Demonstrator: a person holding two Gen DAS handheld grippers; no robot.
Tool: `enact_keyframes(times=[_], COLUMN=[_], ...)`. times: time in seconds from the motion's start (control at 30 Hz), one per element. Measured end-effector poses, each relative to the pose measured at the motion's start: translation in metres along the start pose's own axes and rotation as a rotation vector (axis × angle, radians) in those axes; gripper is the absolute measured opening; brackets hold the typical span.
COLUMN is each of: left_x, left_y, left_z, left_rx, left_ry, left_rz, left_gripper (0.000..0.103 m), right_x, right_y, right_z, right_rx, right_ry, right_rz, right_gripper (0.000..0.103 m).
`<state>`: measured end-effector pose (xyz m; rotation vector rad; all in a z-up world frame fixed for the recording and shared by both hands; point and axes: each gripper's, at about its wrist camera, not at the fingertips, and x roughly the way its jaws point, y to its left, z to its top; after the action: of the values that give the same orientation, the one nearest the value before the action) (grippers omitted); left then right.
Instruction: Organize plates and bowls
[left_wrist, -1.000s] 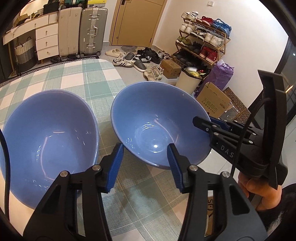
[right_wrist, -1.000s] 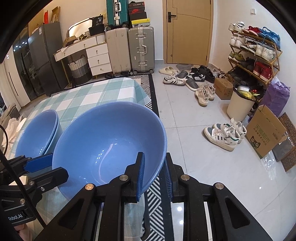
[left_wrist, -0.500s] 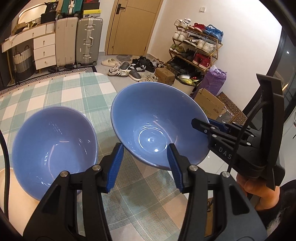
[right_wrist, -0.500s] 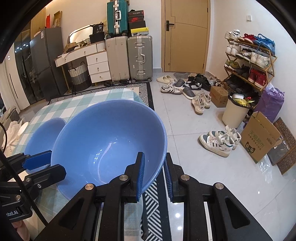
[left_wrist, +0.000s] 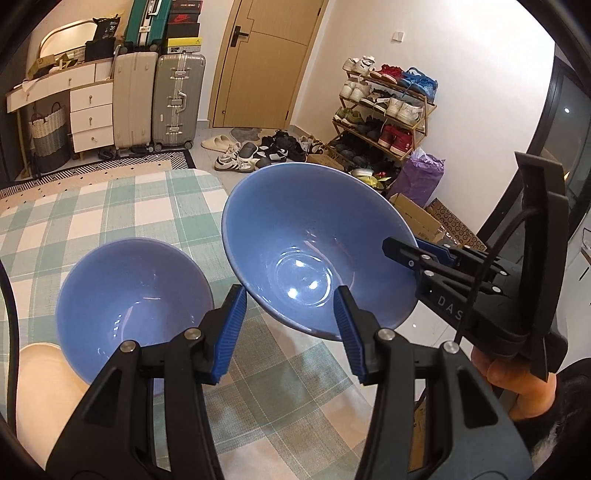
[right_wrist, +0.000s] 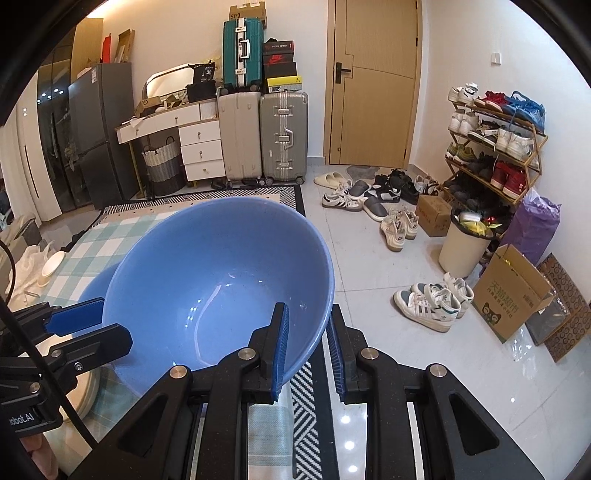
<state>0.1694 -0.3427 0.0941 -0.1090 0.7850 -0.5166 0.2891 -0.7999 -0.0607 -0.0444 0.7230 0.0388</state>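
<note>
Held blue ceramic bowl (left_wrist: 314, 251) tilted above the near edge of the green-and-white checked tablecloth (left_wrist: 110, 206), rim between the fingers of the right gripper (right_wrist: 306, 347). Second blue ceramic bowl (left_wrist: 133, 295) on the cloth, left of the first. Cream round plate (left_wrist: 44, 387) left of and nearer than the second bowl. Left gripper (left_wrist: 288, 332) before both bowls, touching neither. Wooden shoe rack (left_wrist: 384, 110) behind, to the right; two upright hard-shell suitcases (left_wrist: 159, 99) behind, to the left.

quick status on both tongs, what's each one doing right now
Left tongs: open, holding nothing, hanging over the checked tablecloth.
Right tongs: shut on the rim of the lifted round blue ceramic bowl.
</note>
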Motion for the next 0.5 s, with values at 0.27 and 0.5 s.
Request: enact_keyframes(times=[0.27,0.5], left_x=[-0.039,-0.078], left_y=[0.013,0.029], left_z=[0.005,0.005], left_rx=[-0.016,-0.038], left_ry=[-0.041,-0.072], left_rz=[0.002,0.013], left_gripper=[0.046,0.046], right_x=[-0.02,-0.03], right_y=[0.024,0.055], right_z=[0.016,0.029], right_rx=[-0.022,-0.054], right_ry=[-0.035,-0.052], right_rz=[0.01,0.018], right_gripper=[0.021,0.021])
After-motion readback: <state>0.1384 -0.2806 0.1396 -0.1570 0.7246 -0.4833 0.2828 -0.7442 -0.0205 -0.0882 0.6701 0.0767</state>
